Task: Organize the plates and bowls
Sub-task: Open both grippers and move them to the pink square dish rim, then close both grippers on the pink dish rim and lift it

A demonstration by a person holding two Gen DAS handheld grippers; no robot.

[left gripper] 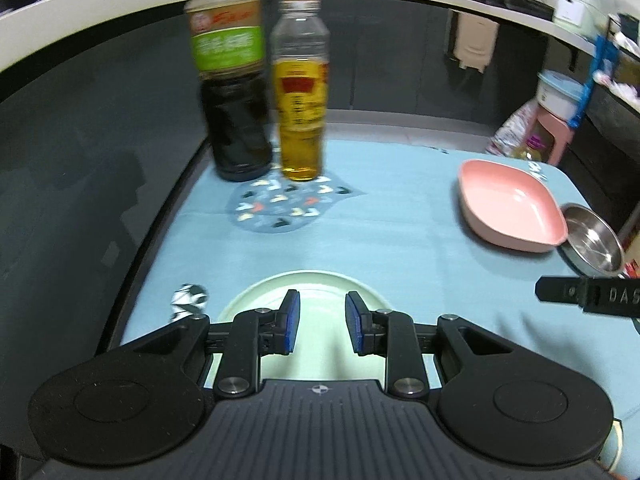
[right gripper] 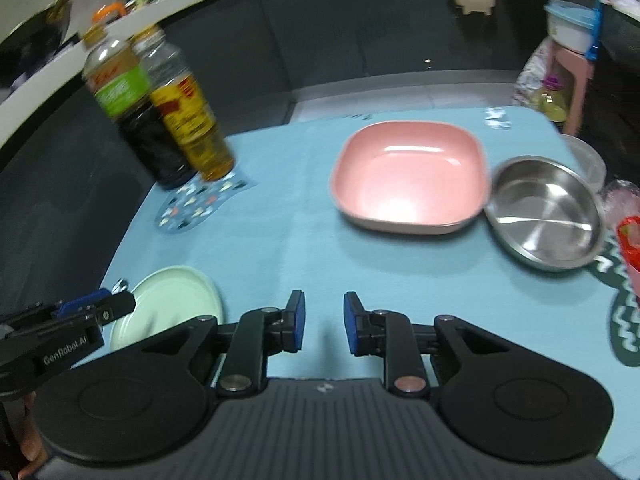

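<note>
A pale green round plate [left gripper: 320, 284] lies on the light blue tablecloth right under my left gripper [left gripper: 322, 322], which is open and empty. The plate also shows in the right wrist view [right gripper: 176, 300], at lower left. A pink square bowl [right gripper: 408, 176] sits at the centre right, with a steel bowl [right gripper: 548, 220] touching its right side. Both also show in the left wrist view, the pink bowl [left gripper: 508, 208] and the steel bowl [left gripper: 592, 244]. My right gripper [right gripper: 324, 322] is open and empty over bare cloth, short of the pink bowl.
A dark soy sauce bottle [left gripper: 232, 80] and a yellow oil bottle [left gripper: 300, 92] stand on a patterned mat [left gripper: 280, 208] at the back left. A clear container [right gripper: 588, 156] and a red bag [right gripper: 630, 240] sit at the right edge. The table edge [left gripper: 160, 216] curves along the left.
</note>
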